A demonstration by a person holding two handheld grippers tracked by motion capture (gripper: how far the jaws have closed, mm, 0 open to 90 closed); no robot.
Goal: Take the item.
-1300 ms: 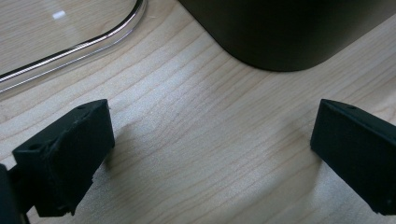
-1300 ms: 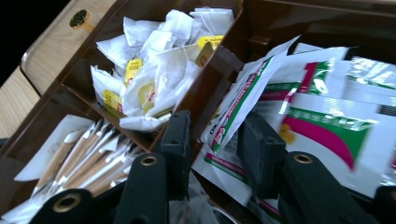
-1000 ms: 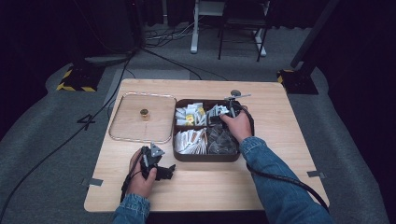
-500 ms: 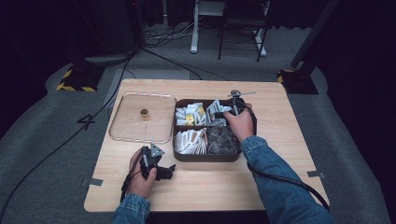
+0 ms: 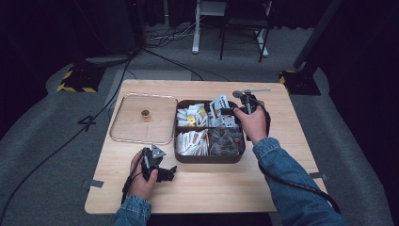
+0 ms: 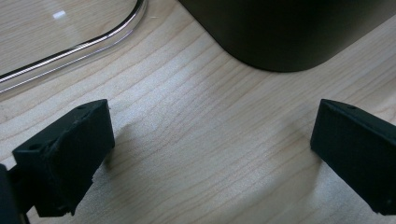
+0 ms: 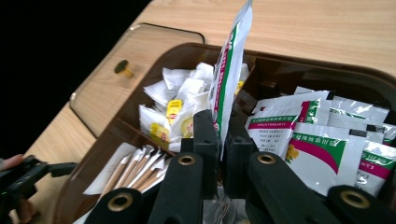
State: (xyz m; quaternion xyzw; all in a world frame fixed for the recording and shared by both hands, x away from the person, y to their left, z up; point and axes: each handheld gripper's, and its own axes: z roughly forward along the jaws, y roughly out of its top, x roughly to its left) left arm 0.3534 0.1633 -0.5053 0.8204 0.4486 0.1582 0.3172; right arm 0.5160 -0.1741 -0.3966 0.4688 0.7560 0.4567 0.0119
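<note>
Between the closed jaws of the right gripper (image 7: 219,140) a flat foil sachet (image 7: 229,70) with green and red print is standing on edge, pinched at its lower border and rising clear of the brown compartment box (image 7: 327,70) beneath it. In the high view the same right gripper (image 5: 230,111) is hovering over the box's far compartments with the sachet (image 5: 219,103) just beyond its tips.

The sachet is looking light, thin and smooth-skinned; judged from its slight bow, it is likely to flex and may slide if gripped on the glossy face, so the sealed edge now being held seems the safest hold. More sachets (image 7: 317,140) of the same print are lying just right of the jaws, white tagged tea bags (image 7: 175,109) just left of them, and paper stick packets (image 7: 135,170) lower left.

Well apart from the right gripper, the left gripper (image 6: 210,154) is resting low over bare table (image 6: 196,140), jaws spread wide and holding nothing; the box corner (image 6: 285,37) and the clear lid's rim (image 6: 93,42) are lying just ahead of it.

Beyond the box, the transparent lid (image 5: 127,127) with its small brass knob (image 5: 145,113) is lying flat on pale wood-grain table (image 5: 211,188). Grey carpet (image 5: 56,141), cables and dark stands are surrounding the table.
</note>
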